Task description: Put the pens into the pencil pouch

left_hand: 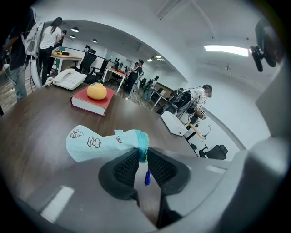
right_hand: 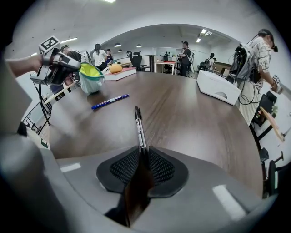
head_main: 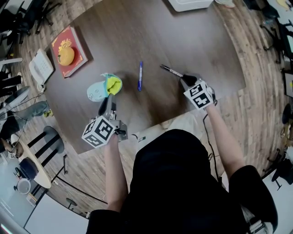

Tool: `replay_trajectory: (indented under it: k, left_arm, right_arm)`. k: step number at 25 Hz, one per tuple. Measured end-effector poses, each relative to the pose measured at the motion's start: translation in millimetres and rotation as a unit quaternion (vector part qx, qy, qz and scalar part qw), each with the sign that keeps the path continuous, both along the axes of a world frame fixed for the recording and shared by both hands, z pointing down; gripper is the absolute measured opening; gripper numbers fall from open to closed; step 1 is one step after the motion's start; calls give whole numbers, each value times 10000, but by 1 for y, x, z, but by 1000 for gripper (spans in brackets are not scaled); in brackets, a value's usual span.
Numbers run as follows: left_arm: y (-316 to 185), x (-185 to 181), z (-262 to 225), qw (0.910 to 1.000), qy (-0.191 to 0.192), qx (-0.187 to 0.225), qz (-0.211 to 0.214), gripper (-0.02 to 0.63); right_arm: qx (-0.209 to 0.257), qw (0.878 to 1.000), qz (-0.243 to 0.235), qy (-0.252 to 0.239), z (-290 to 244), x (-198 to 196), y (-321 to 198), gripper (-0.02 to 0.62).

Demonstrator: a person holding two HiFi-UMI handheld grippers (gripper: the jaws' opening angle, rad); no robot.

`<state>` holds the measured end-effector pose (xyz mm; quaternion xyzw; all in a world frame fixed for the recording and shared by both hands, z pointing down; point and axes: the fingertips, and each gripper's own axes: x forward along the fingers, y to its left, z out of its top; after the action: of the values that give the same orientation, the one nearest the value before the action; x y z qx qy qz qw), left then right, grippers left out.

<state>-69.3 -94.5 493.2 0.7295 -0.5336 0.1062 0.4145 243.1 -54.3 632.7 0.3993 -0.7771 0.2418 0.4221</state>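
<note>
We note the left gripper [left_hand: 143, 157] with its jaws narrow and clamped on the teal rim of the pencil pouch [left_hand: 97, 143]. The pouch is light blue with small cartoon prints. Its closed end rests on the dark wooden table [head_main: 192, 41], and its mouth is held up and open. In the right gripper view the yellow-green lining shows, with the mouth turned toward the right side.

The right gripper [right_hand: 143, 154] has its jaws drawn in close on the near end of a black pen [right_hand: 139, 125]. Both ribbed pads sit against the barrel. The pen points away from the gripper along the table top. We cannot tell whether its far end touches the wood or sits just above it.

A blue pen [head_main: 140, 76] lies flat on the table between the pouch and the black pen, apart from both and gripped by neither tool.

Other items, all well apart from the pens:
- Red book [head_main: 78, 47] at the far left of the table, with an orange fruit [head_main: 66, 55] on its cover.
- White telephone [head_main: 41, 67] just beside the book, at the table edge.
- White box [head_main: 190, 3] at the far edge of the table.
</note>
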Motion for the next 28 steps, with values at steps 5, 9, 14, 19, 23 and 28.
replay_trajectory:
  k: [5,9,14,19,23,28]
  left_arm:
    - [2,1,0,10000,-9,-1,38,58]
    - [0,2,-1,10000,12,1,48,58]
    - [0,1,-1,10000,27,17,61,58]
    - [0,-2,-4,10000,63,43,29,58]
    - [0,-4,-7,9998,160,77,-11,58]
    - [2,-9,-11,9998,189,104,-44,58]
  right_arm:
    - [10,10000,-36,4,-1,-2,3,51]
    - [-7,10000,-22,-6,-1,-2,3,48]
    - [-38,10000,62,-37,-1,-2,2,46]
    - [-9,9998,147,-137,-11,-4,-1,44]
    - [17,9995,249,-205,-25,-6,-5,44]
    - [200,9991,172,-319,-51,-22,-10,44]
